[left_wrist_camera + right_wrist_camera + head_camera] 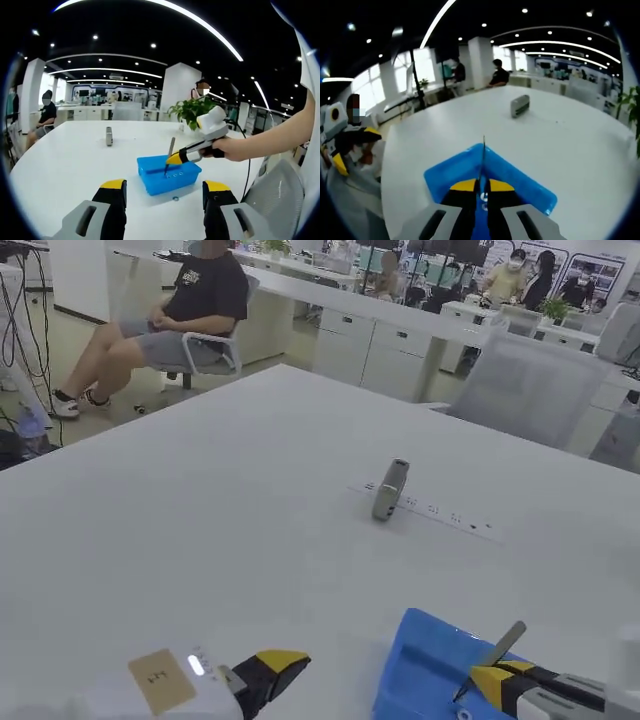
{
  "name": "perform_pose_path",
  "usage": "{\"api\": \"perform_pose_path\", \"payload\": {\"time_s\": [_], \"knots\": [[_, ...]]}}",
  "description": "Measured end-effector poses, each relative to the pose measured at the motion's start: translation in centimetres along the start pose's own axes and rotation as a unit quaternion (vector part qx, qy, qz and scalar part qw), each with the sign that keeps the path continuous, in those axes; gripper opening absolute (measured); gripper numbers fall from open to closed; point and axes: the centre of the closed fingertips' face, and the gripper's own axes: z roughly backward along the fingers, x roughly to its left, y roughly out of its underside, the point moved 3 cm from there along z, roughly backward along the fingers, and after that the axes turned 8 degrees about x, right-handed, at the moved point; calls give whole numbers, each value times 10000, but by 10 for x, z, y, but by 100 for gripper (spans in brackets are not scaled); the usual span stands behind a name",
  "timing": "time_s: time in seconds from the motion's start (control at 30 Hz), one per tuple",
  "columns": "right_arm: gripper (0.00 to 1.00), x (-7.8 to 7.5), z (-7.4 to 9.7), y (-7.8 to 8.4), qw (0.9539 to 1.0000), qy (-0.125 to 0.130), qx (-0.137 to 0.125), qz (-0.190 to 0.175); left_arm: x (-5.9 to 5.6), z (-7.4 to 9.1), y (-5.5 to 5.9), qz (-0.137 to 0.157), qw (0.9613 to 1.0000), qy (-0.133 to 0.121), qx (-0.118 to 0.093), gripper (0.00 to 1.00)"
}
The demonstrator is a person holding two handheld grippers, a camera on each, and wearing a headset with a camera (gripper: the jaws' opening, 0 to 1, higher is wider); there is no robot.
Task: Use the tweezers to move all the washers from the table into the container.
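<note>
A broad white worktop point(250, 500) carries everything, with an office and seated people behind it. At its near edge sits the shallow blue rectangular plastic container point(150, 182). In the left gripper view small dark ring-like spots lie on the container's floor, too small to make out for certain. The left gripper point(165, 185) is near the container's front, off to one side in the head view, its yellow-tipped jaws wide apart and holding nothing. The right gripper point(481, 186), in a person's hand, is over the container with its jaws clamped together on the slim grey metal tweezers point(170, 147). The tweezers slant downward, and their points reach into the container's interior. Farther out on the worktop, well apart from the container, lies a small grey oblong block point(390, 488) beside a pale strip with tiny dark marks point(430, 508). One small metal washer point(175, 199) rests on the worktop just beside the container's front wall, between it and the left gripper's jaws.
</note>
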Motion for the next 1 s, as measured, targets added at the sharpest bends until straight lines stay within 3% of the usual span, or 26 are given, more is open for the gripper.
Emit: {"api": "perform_pose_path", "payload": {"time_s": [0.3, 0.5, 0.7, 1.0], "knots": [[3, -2, -5, 4, 9995, 14, 154, 273, -1, -1, 1, -34, 10000, 24, 30, 61], [4, -1, -3, 1, 9990, 48, 87, 439, -1, 0, 1, -13, 10000, -3, 19, 61], [4, 5, 12, -9, 9991, 108, -174, 381, -2, -1, 1, -39, 10000, 54, 38, 60], [3, 29, 39, -20, 9978, 81, -537, 380, -5, -2, 2, -89, 9999, 125, 72, 60]]}}
